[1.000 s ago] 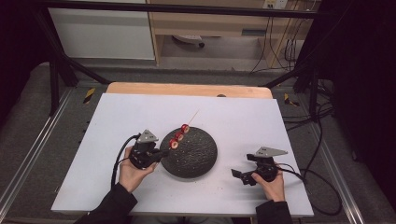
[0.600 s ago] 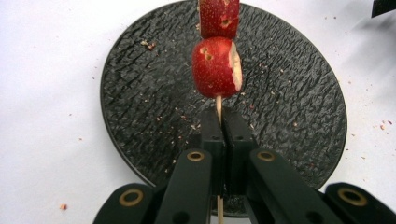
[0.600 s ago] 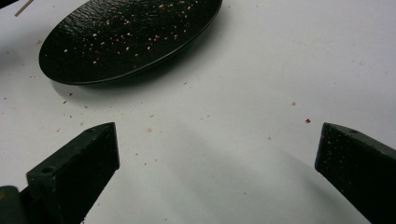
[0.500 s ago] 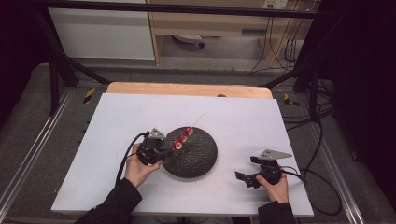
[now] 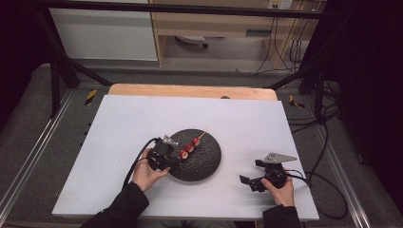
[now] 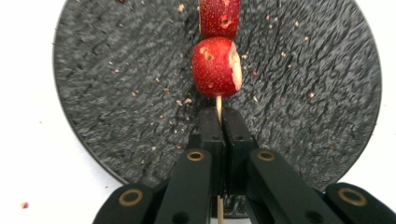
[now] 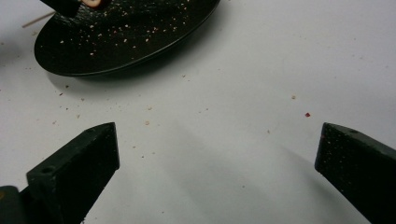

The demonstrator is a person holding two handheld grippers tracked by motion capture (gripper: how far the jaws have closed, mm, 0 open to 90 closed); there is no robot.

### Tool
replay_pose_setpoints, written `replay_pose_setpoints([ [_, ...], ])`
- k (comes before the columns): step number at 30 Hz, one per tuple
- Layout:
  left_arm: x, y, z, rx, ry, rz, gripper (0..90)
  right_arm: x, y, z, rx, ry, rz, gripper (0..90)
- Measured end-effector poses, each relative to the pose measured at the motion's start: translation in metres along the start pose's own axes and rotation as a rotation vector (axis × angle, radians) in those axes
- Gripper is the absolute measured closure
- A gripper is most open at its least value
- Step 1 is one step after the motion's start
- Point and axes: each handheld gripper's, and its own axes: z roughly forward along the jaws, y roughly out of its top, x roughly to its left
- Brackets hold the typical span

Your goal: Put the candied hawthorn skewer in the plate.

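Left gripper (image 5: 174,160): its jaws were pressed together on the bare end of the wooden stick, seen plainly in the left gripper view (image 6: 218,122), where the stick ran between the two black pads.
Right gripper (image 5: 252,182): its jaws stood spread wide with nothing between them; it rested on the white table (image 5: 119,123) well to the right of the plate, in the person's right hand (image 5: 280,187).
Skewer (image 5: 191,145): a thin wooden stick threaded through red fruit pieces, lying over the left part of the black plate, with its pointed free end toward the plate's far rim.
Fruit (image 6: 216,66): red-skinned chunks with pale cut faces, the nearest one just beyond the pads of the left gripper, a second one touching it behind.
Plate (image 5: 209,164): round, dark, rough-textured, dusted with crumbs; crumbs also lay on the table around it.
Likely handling: the skewer looked light, and the stick thin and stiff enough to carry its load but liable to snap or roll if bent sideways. The fruit seemed soft and bruisable, perhaps sticky, and could slide along the stick.
Where to take hold: the bare stick end was judged the right place, close to the first fruit piece, so the load would not lever the stick. Squeezing the fruit itself would probably crush it.
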Motion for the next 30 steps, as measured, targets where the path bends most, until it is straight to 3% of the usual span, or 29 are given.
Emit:
replay_pose_setpoints([
  [12, -0.002, 0.002, 0.006, 0.038, 0.015, 0.001, 88.1, -0.002, -0.002, -0.001, -0.002, 0.003, 0.003, 0.5],
  [21, -0.003, 0.000, 0.007, 0.023, 0.020, 0.013, 87.2, -0.002, -0.002, -0.001, -0.003, 0.006, 0.005, 0.5],
  [30, 0.004, -0.007, -0.011, -0.072, -0.002, 0.054, 63.6, -0.002, -0.002, -0.001, 0.001, 0.000, 0.005, 0.5],
])
